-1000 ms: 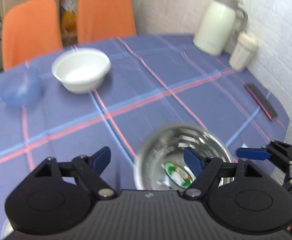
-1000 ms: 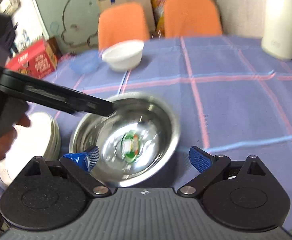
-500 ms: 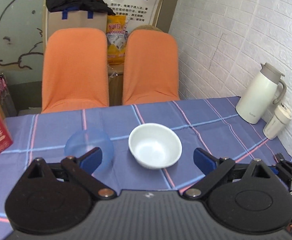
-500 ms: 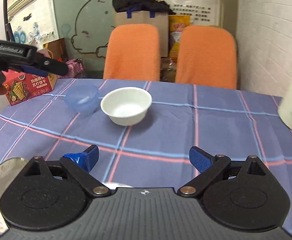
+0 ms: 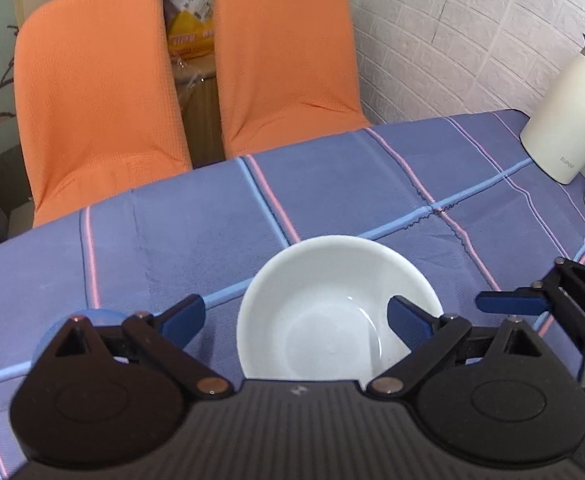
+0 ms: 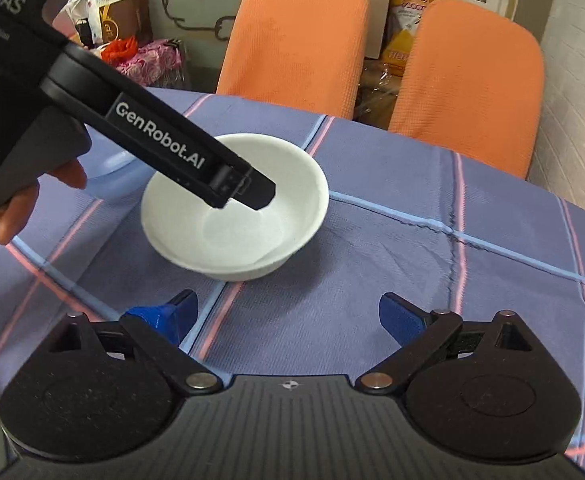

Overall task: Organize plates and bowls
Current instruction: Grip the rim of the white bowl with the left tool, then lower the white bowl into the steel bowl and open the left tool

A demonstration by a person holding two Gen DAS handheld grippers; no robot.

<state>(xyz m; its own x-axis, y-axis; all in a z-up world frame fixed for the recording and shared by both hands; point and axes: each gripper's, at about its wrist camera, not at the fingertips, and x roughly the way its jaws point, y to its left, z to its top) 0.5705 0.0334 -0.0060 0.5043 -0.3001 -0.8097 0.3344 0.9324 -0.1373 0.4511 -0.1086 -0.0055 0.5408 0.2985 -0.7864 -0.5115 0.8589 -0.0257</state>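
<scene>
While left gripper gapes over white bowl — contact unclear (right gripper wide too).

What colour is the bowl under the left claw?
White bowl, plain inside; clearest in the right wrist view.

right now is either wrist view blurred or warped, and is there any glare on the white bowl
Left wrist view: sharp, with fisheye bending of the brick wall lines and dark rounded corners; the white bowl shows only a faint arc of reflection inside. Right wrist view: also sharp, the tablecloth stripes curve toward the edges; the bowl looks evenly lit, with the left tongs casting a soft shadow into it.
</scene>
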